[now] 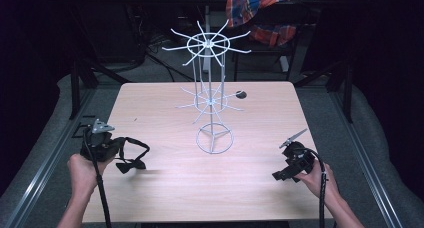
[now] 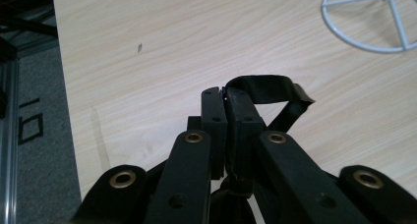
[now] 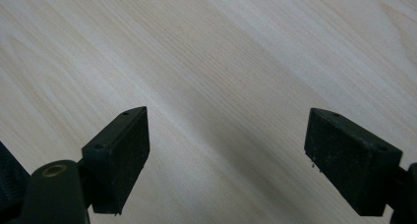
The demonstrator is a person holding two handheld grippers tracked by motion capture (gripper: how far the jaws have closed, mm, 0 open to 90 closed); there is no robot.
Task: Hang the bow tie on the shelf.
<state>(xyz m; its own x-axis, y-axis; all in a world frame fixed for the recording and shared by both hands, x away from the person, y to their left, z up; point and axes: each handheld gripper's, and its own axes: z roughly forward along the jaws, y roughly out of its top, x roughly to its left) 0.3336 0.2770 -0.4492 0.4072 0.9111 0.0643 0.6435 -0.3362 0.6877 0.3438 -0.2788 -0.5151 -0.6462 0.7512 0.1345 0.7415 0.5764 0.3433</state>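
Note:
A black bow tie point(image 1: 131, 164) with a looped strap point(image 1: 137, 145) hangs from my left gripper point(image 1: 116, 149) at the table's front left. In the left gripper view the jaws are pressed together on the strap point(image 2: 265, 88), and my left gripper point(image 2: 226, 94) is shut on it just above the wood. A white wire rack point(image 1: 210, 70) with radiating hooks stands at the table's middle on a ring base point(image 1: 214, 138), also seen as the ring base point(image 2: 373, 17). My right gripper point(image 1: 281, 174) sits at the front right; in its own view my right gripper point(image 3: 226, 155) is open with bare wood between the pads.
The light wooden table point(image 1: 165, 185) has a small dark round object point(image 1: 241, 94) behind the rack. A plaid cloth point(image 1: 257, 13) lies on furniture beyond the far edge. Metal rails point(image 1: 45, 163) run along both sides of the table.

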